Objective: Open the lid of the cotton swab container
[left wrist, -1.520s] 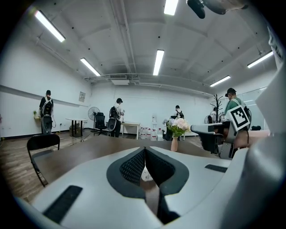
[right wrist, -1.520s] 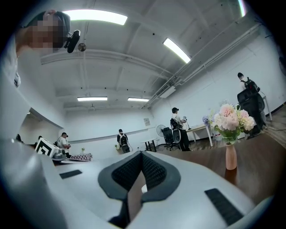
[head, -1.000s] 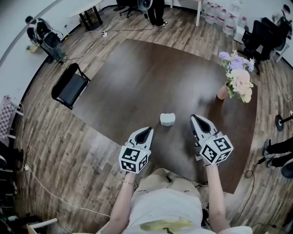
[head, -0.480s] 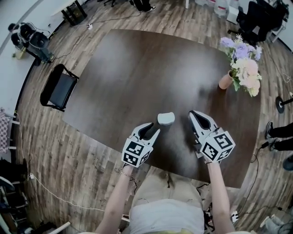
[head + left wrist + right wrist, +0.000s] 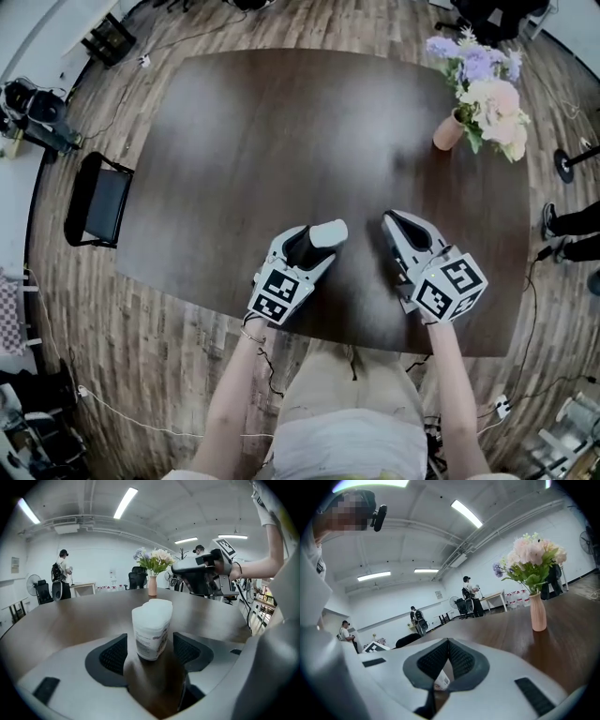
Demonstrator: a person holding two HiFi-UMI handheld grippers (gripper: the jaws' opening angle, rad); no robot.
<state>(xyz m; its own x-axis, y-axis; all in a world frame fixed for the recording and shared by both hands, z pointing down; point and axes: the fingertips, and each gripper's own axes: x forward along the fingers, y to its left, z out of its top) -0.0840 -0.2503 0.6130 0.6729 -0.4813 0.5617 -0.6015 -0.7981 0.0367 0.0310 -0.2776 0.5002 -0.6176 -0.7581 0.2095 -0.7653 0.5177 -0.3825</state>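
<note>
1. The cotton swab container (image 5: 328, 232) stands upright on the tabletop (image 5: 281, 122), close to the near edge and about midway along it.
2. The left gripper (image 5: 319, 244) reaches in over the near edge. Its jaws are opening, one on each side of the container, which stands between them with a gap to each pad.
3. The right gripper (image 5: 395, 218) is over the near edge, to the right of the container and apart from it.
4. The vase of flowers (image 5: 448, 131) stands near the far right corner, well apart from the container.
5. A chair (image 5: 94, 202) stands on the floor beyond the left edge.
</note>
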